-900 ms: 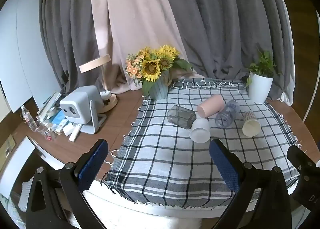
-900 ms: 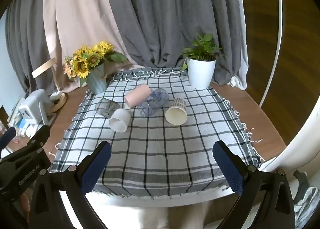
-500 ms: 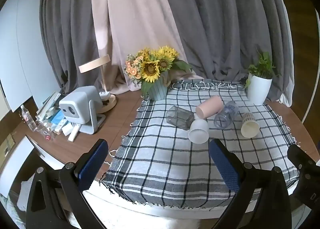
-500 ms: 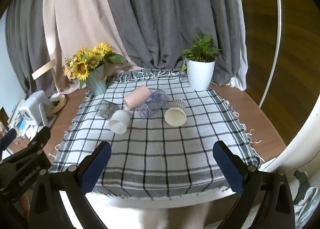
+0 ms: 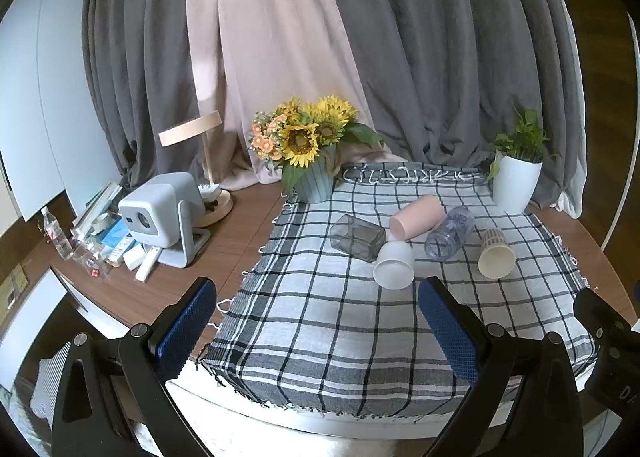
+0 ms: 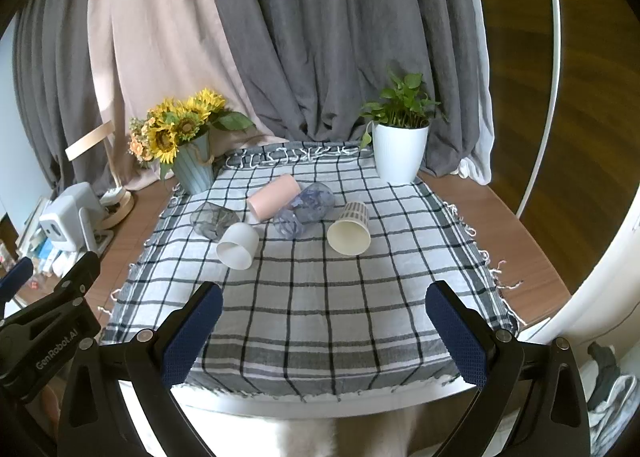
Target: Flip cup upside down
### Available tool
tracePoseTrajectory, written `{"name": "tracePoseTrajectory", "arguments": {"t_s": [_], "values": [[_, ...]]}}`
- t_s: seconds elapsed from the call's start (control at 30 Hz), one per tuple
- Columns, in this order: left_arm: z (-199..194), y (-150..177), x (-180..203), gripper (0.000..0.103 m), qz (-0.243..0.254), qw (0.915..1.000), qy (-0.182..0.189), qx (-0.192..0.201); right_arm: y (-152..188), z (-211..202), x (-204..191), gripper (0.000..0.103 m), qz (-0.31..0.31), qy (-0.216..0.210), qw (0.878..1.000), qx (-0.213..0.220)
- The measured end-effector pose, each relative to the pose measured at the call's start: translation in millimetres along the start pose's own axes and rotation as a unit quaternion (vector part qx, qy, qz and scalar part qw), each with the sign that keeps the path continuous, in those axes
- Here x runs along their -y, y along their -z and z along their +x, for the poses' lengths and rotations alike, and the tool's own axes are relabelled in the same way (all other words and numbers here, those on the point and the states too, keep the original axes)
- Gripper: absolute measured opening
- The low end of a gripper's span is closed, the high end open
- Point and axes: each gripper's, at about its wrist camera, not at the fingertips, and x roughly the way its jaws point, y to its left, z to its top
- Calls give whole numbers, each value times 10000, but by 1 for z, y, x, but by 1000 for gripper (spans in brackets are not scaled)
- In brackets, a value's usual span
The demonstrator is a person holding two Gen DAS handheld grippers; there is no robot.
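Several cups lie on their sides on the checked cloth (image 5: 320, 321) (image 6: 320, 297): a white cup (image 5: 394, 270) (image 6: 238, 245), a grey glass (image 5: 357, 237) (image 6: 211, 219), a pink cup (image 5: 416, 216) (image 6: 273, 197), a clear bluish cup (image 5: 449, 233) (image 6: 306, 207) and a striped paper cup (image 5: 496, 253) (image 6: 350, 234). My left gripper (image 5: 318, 331) is open and empty above the cloth's near edge. My right gripper (image 6: 320, 331) is open and empty, also short of the cups.
A sunflower vase (image 5: 314, 181) (image 6: 194, 167) stands at the cloth's far left, a white plant pot (image 5: 514, 183) (image 6: 400, 155) at the far right. A projector (image 5: 160, 213), lamp (image 5: 200, 165) and clutter sit on the wood table to the left. Curtains hang behind.
Both grippers have drifted back slightly from the table; the cups look a little farther away. Nothing on the cloth has moved.
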Motion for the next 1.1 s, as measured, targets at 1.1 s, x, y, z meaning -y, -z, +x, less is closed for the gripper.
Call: {"name": "tracePoseTrajectory", "arguments": {"t_s": [1.1], "values": [[-5, 0, 4, 103, -16, 10000, -17, 14, 0, -5, 2, 102, -7, -14, 10000, 65]]}}
